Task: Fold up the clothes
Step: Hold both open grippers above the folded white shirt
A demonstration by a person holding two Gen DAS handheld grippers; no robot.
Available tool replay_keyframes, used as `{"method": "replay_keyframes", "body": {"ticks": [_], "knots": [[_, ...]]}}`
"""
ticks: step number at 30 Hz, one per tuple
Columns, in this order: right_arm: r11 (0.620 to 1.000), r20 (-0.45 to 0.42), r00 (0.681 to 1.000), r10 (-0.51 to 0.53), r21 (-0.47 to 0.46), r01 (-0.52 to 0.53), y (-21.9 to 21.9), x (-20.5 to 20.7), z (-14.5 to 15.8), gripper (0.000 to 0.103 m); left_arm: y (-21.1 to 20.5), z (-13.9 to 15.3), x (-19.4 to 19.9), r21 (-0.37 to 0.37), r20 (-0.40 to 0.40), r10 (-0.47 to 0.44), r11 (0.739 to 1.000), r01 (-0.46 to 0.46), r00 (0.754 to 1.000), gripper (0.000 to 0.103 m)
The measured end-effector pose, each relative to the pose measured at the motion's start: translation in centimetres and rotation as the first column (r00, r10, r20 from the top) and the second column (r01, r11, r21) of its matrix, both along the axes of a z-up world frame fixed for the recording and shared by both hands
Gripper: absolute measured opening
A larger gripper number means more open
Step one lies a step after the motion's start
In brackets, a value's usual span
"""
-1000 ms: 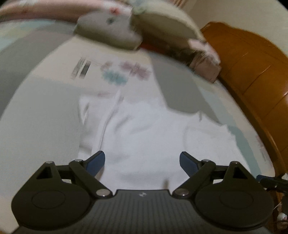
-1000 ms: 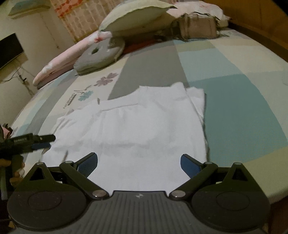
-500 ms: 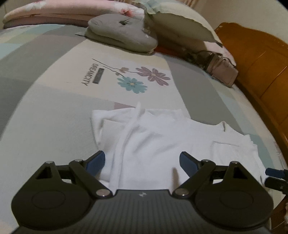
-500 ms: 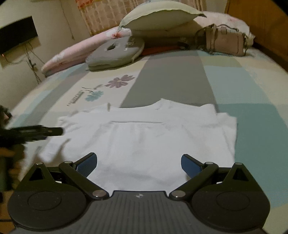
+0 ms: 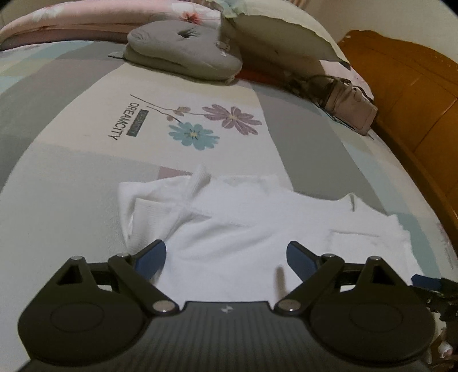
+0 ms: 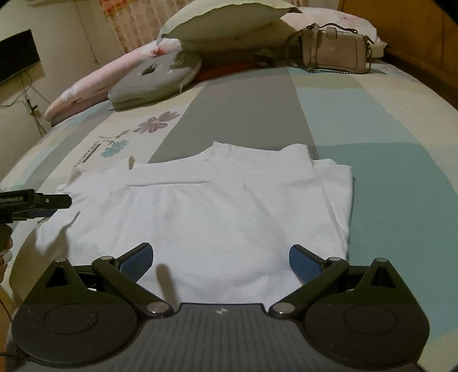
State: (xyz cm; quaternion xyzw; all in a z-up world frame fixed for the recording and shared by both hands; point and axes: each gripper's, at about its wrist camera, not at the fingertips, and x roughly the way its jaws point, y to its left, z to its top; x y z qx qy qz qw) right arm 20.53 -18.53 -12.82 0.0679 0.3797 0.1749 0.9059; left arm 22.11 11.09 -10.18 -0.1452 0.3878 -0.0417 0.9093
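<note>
A white T-shirt (image 5: 243, 226) lies partly folded on the bed, sleeves tucked in, with a loose strip sticking up at its far left. My left gripper (image 5: 226, 257) hangs open just above the shirt's near hem, nothing between its blue pads. In the right wrist view the same T-shirt (image 6: 200, 206) spreads flat, its collar at the far edge. My right gripper (image 6: 220, 260) stands open over the near hem, empty. The left gripper's fingers (image 6: 43, 203) enter from the left edge of that view, beside the shirt's left side.
The bed has a patchwork cover (image 6: 372, 134) with printed flowers (image 5: 211, 126). A grey cushion (image 5: 183, 51), pillows (image 6: 226, 20) and a beige handbag (image 6: 335, 51) lie at the head. A wooden bed frame (image 5: 415, 94) runs along the right. A dark screen (image 6: 17, 57) hangs on the wall.
Both grippers moved forward and lower toward the shirt's near hem. The views swung so the shirt lies more squarely ahead. Both stayed open.
</note>
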Motion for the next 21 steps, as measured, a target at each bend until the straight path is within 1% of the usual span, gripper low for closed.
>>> {"method": "replay_keyframes", "body": {"ticks": [1, 3, 4, 5, 6, 8, 9, 12, 13, 15, 17, 19, 21], "knots": [[1.0, 0.008, 1.0, -0.001, 0.01, 0.001, -0.3, -0.1, 0.4, 0.103, -0.3, 0.4, -0.1, 0.016, 0.014, -0.019, 1.0, 0.019, 1.0, 0.092], [1.0, 0.05, 0.999, 0.0, 0.022, -0.001, -0.5, 0.2, 1.1, 0.103, -0.9, 1.1, -0.3, 0.041, 0.041, -0.056, 0.998, 0.054, 0.998, 0.092], [1.0, 0.054, 0.999, -0.005, 0.026, 0.003, -0.5, 0.5, 1.3, 0.103, -1.1, 1.1, -0.2, 0.035, 0.05, -0.07, 0.997, 0.068, 0.996, 0.092], [1.0, 0.051, 0.999, -0.012, 0.03, 0.01, -0.5, 0.8, 1.3, 0.103, -1.3, 1.1, -0.2, 0.021, 0.058, -0.085, 0.996, 0.084, 0.995, 0.092], [0.999, 0.046, 0.999, -0.019, 0.033, 0.017, -0.5, 1.1, 1.2, 0.103, -1.4, 0.9, -0.2, -0.01, 0.063, -0.101, 0.995, 0.102, 0.993, 0.092], [0.999, 0.014, 0.999, -0.036, 0.042, 0.035, -0.5, 1.4, 0.6, 0.103, -1.5, 0.4, -0.2, -0.052, 0.068, -0.12, 0.991, 0.123, 0.99, 0.092], [0.998, -0.01, 0.999, -0.053, 0.038, 0.054, -0.6, 1.5, 0.1, 0.103, -1.6, 0.1, -0.3, -0.048, 0.057, -0.114, 0.992, 0.117, 0.992, 0.092], [0.996, -0.019, 0.996, -0.087, 0.01, 0.087, -1.0, 0.9, -0.7, 0.103, -1.0, -0.5, -0.2, -0.034, 0.018, -0.077, 0.996, 0.077, 0.997, 0.089], [0.996, -0.014, 0.996, -0.089, -0.006, 0.089, -1.0, 0.5, -0.6, 0.103, -0.8, -0.4, -0.3, -0.032, 0.011, -0.064, 0.997, 0.065, 0.998, 0.089], [0.996, -0.012, 0.996, -0.089, -0.027, 0.089, -0.9, -0.1, -0.1, 0.103, -0.7, 0.5, -0.9, -0.031, 0.021, -0.052, 0.998, 0.052, 0.998, 0.09], [0.996, -0.006, 0.996, -0.084, -0.023, 0.084, -0.7, -0.8, 0.5, 0.103, -1.2, 1.1, -1.3, 0.006, 0.04, -0.063, 0.998, 0.063, 0.997, 0.09], [0.997, 0.002, 0.997, -0.078, -0.012, 0.078, -0.4, -1.3, 0.9, 0.103, -1.5, 1.0, -1.6, 0.018, 0.03, -0.068, 0.998, 0.067, 0.997, 0.09], [0.997, 0.007, 0.998, -0.07, -0.011, 0.07, 0.0, -1.8, 1.4, 0.103, -1.6, 0.7, -1.8, 0.013, 0.006, -0.057, 0.998, 0.057, 0.998, 0.09]]}}
